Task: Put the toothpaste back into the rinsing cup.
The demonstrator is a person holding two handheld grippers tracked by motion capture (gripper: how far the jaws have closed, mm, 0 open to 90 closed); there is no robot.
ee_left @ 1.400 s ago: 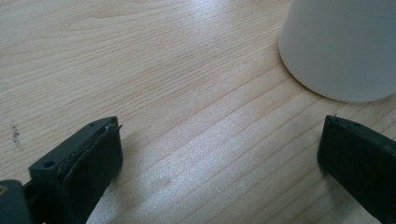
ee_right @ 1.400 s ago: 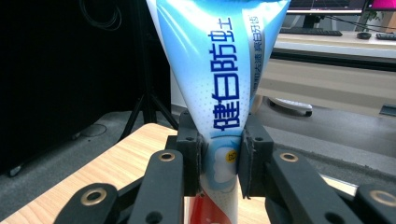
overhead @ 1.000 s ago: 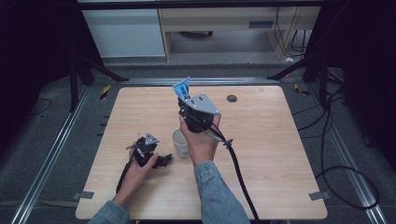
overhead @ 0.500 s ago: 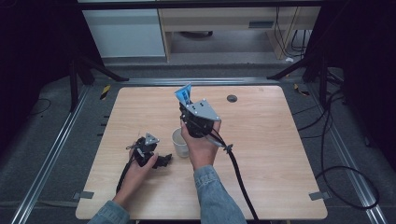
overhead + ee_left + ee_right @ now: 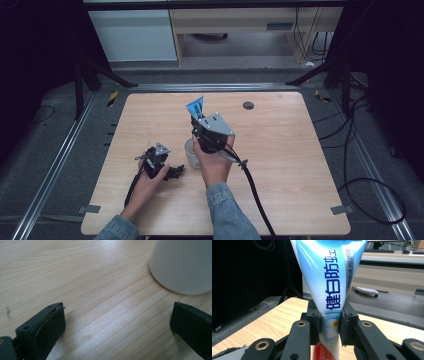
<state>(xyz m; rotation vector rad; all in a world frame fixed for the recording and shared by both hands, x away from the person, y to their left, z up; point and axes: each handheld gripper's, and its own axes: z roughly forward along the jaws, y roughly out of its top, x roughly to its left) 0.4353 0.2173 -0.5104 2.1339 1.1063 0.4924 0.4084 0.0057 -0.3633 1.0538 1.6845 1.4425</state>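
Note:
A blue and white toothpaste tube (image 5: 329, 282) with printed characters stands upright between the jaws of my right gripper (image 5: 329, 325), which is shut on it. In the high view that tube (image 5: 196, 107) sticks up from the right gripper (image 5: 199, 122), held above the table's middle over a white cup (image 5: 190, 151). The cup (image 5: 182, 265) also stands just beyond my left gripper (image 5: 117, 325), whose jaws are wide apart with bare wood between them. My left gripper (image 5: 172, 172) rests low on the table, left of the cup.
A light wooden table (image 5: 280, 150) carries a small dark round disc (image 5: 248, 105) near its far edge. Black cables (image 5: 255, 190) trail from both grippers toward the near edge. Metal rails and dark floor surround the table; white cabinets stand beyond.
The right gripper has drifted slightly left and toward the person with the tube, staying above the cup. The left gripper has stayed where it was.

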